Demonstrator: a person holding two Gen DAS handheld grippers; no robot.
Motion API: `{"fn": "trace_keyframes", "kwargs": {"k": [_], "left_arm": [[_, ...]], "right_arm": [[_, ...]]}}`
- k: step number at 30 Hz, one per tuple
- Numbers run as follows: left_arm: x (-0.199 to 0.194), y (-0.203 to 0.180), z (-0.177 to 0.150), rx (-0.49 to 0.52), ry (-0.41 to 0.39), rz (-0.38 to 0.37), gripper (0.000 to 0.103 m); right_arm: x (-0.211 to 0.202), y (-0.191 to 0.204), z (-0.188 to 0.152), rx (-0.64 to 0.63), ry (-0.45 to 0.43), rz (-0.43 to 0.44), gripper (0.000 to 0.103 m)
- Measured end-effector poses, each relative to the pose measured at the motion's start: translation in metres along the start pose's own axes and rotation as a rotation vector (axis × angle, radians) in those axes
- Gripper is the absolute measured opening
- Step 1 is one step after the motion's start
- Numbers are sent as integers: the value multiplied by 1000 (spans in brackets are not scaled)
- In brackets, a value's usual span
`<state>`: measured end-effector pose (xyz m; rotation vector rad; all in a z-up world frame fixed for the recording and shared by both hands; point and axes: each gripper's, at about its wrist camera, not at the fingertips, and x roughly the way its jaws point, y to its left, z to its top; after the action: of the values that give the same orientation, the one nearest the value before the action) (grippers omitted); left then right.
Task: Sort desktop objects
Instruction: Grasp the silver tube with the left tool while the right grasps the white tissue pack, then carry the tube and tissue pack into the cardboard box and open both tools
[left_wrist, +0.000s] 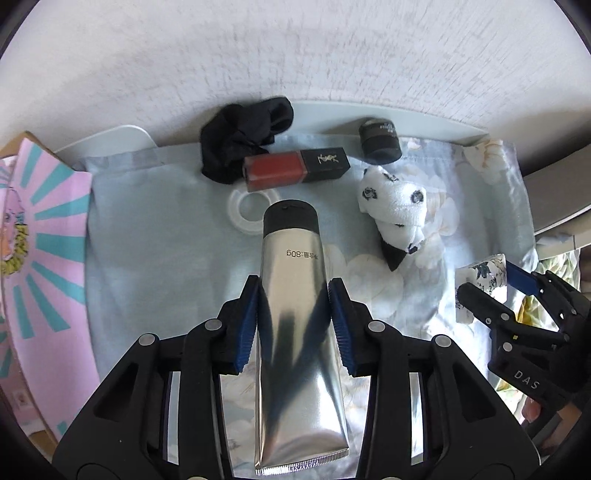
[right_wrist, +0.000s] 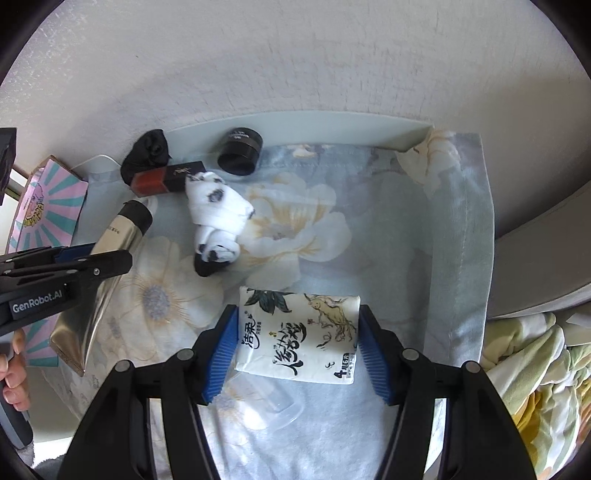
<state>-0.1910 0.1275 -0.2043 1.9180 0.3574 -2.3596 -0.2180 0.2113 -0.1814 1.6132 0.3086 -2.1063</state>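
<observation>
My left gripper (left_wrist: 293, 295) is shut on a silver tube with a black cap (left_wrist: 295, 325), held above the floral cloth (left_wrist: 155, 236); the tube also shows in the right wrist view (right_wrist: 110, 254). My right gripper (right_wrist: 297, 325) is shut on a white tissue pack (right_wrist: 299, 334) with a printed drawing, seen in the left wrist view too (left_wrist: 480, 284). Behind lie a red lip-gloss bottle (left_wrist: 295, 166), a black sock (left_wrist: 245, 140), a small black jar (left_wrist: 380, 142) and a rolled white spotted sock (left_wrist: 397, 206).
A pink and teal box (left_wrist: 40, 251) stands at the left edge. A clear plastic piece (right_wrist: 277, 402) lies under the right gripper. A white wall (left_wrist: 295, 55) is behind the table. Bedding (right_wrist: 535, 369) lies at the right.
</observation>
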Motion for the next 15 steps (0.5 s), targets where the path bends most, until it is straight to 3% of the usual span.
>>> {"fn": "trace_keyframes", "kwargs": {"k": [10, 15], "left_arm": [[-59, 41, -10, -18, -87, -8, 34], [-92, 71, -10, -57, -153, 7, 34]], "right_arm": [[-20, 29, 18, -16, -13, 21, 58], [-34, 62, 37, -76, -39, 29, 58]]}}
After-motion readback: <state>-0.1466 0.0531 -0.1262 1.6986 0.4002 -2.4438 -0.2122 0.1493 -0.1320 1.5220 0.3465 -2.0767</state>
